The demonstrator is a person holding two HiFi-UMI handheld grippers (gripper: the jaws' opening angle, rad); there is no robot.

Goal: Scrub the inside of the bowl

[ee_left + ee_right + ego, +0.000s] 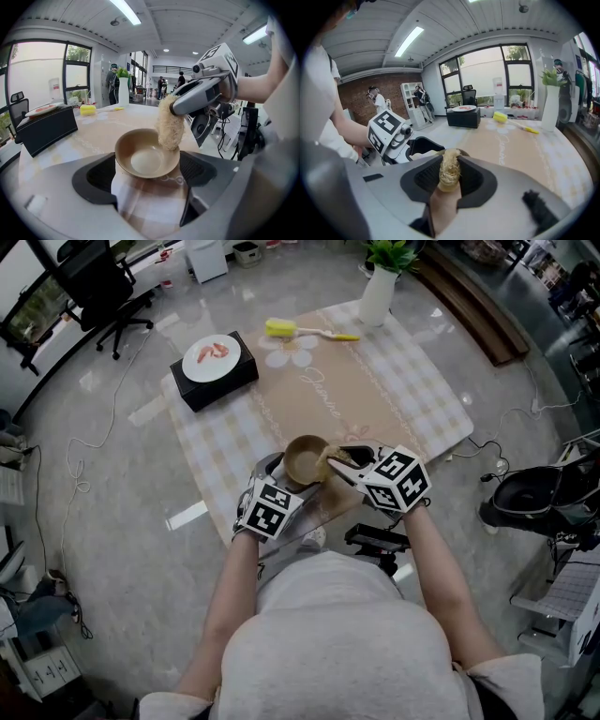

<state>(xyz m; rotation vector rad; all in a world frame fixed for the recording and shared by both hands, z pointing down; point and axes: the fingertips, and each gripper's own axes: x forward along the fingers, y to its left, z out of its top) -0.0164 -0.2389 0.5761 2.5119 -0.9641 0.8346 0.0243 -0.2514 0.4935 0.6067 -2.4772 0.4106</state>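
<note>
Bowl [305, 461] at tablecloth's [375, 399] near edge — loofah [169, 126] inside rim.

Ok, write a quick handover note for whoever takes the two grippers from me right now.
Left gripper: clamped across the bowl, at the tablecloth's near edge.
Right gripper: shut on the loofah scrubber, its tip at the bowl's inner rim.
Done: bowl held, scrubber in contact.
To do: work the scrubber round the whole inside; how much is already scrubbed cannot be told.

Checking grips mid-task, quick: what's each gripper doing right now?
Left gripper: closed on the round tan bowl, across its rim.
Right gripper: closed on the pale fibrous loofah scrubber.
</note>
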